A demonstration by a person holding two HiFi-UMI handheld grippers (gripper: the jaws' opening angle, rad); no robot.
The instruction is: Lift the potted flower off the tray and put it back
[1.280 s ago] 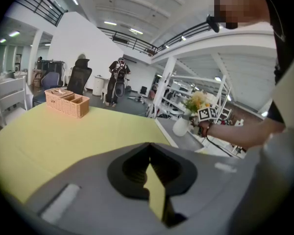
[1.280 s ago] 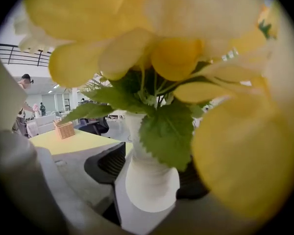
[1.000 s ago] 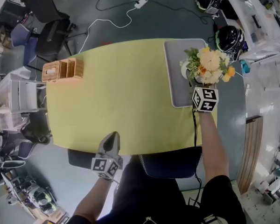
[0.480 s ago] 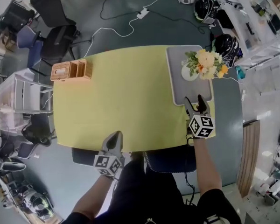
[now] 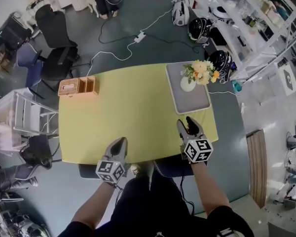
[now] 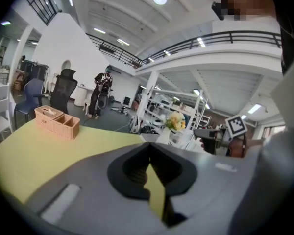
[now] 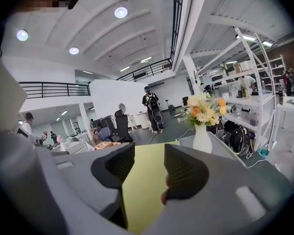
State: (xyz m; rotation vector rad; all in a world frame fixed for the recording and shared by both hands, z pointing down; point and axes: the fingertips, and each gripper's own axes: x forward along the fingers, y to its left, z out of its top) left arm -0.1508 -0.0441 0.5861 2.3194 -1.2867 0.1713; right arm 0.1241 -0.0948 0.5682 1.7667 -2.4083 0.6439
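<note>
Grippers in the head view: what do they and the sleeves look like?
Left gripper and right gripper: grey bodies, dark ribbed pads, each with a white cube of black square markers. Black short sleeves; a thin black cable by the right forearm. The right jaws have just been closing, empty.

Left gripper point(image 6: 150, 150) closed; flower point(image 6: 176, 121) beyond

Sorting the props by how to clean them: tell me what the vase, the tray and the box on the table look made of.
Vase: white, smooth, faintly glossy; probably ceramic, possibly plastic.
Tray: flat, matte grey; likely plastic.
Box: tan, woven-looking sides; seemingly wicker.
</note>
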